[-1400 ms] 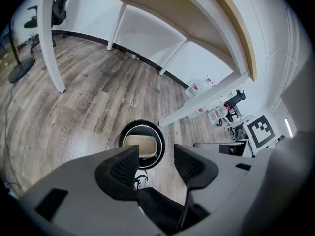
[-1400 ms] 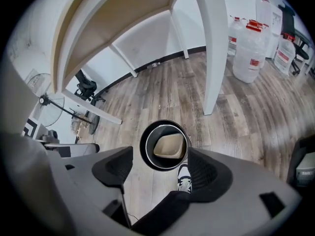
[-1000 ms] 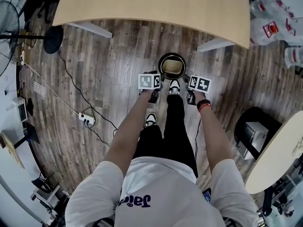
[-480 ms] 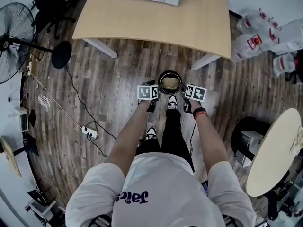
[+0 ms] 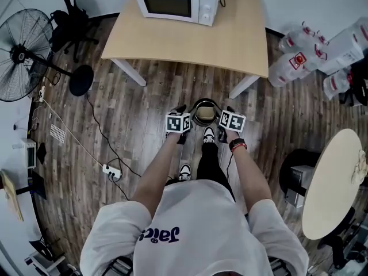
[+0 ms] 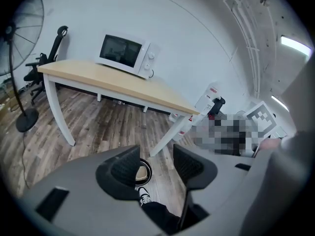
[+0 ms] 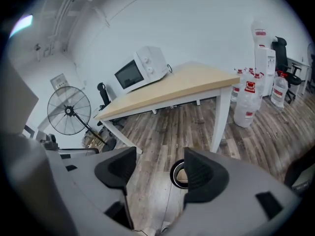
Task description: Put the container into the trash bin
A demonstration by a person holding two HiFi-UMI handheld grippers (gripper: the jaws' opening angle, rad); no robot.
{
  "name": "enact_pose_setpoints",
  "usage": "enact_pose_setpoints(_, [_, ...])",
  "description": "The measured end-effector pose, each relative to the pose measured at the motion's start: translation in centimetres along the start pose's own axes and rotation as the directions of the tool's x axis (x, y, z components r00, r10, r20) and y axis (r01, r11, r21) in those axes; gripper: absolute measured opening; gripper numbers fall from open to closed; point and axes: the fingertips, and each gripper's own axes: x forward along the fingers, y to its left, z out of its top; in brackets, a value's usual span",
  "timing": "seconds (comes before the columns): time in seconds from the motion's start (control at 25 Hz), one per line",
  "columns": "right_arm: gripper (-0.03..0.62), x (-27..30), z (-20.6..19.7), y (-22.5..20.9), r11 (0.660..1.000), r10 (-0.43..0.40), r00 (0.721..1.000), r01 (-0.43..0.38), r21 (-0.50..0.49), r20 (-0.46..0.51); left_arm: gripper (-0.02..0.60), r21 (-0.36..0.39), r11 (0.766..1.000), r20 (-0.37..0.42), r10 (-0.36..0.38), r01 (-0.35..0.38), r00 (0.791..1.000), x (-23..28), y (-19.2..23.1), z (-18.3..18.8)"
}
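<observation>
The round black trash bin (image 5: 204, 112) stands on the wood floor in front of the person's feet, with the tan container (image 5: 205, 114) lying inside it. My left gripper (image 5: 179, 109) hangs above the bin's left side, open and empty. My right gripper (image 5: 227, 110) hangs above the bin's right side; its jaws are closing with nothing between them. In the left gripper view the bin (image 6: 143, 172) shows far below, between the left gripper's (image 6: 156, 163) jaws. The right gripper view has the bin (image 7: 178, 175) low beside the right gripper's (image 7: 157, 168) right jaw.
A light wooden table (image 5: 190, 39) with a white microwave (image 5: 178, 2) stands just beyond the bin. Water bottles (image 5: 299, 53) lie at the right, a fan (image 5: 23, 56) at the left, and a round table (image 5: 333, 183) at the near right. A power strip (image 5: 111, 171) and cable cross the floor.
Both grippers have risen away from the bin, which now looks smaller and farther below. The head view has pulled back, and the microwave has come into sight.
</observation>
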Motion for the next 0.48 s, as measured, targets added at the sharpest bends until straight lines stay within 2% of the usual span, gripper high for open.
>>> enact_pose_setpoints(0.28, [0.311,-6.8,1.5,3.9,0.996,0.056,0.987,-0.043,-0.084,0.151,0.216,0.078,0.997,0.161,0.015,-0.028,0.987,-7.1,-3.2,3.3])
enact_pose_setpoints(0.48, [0.28,-12.4,2.9,5.8,0.989,0.055,0.964,-0.017,-0.146,0.26,0.209,0.17,0.985,0.254,-0.004,-0.041,0.967,-11.9,-5.8,5.2])
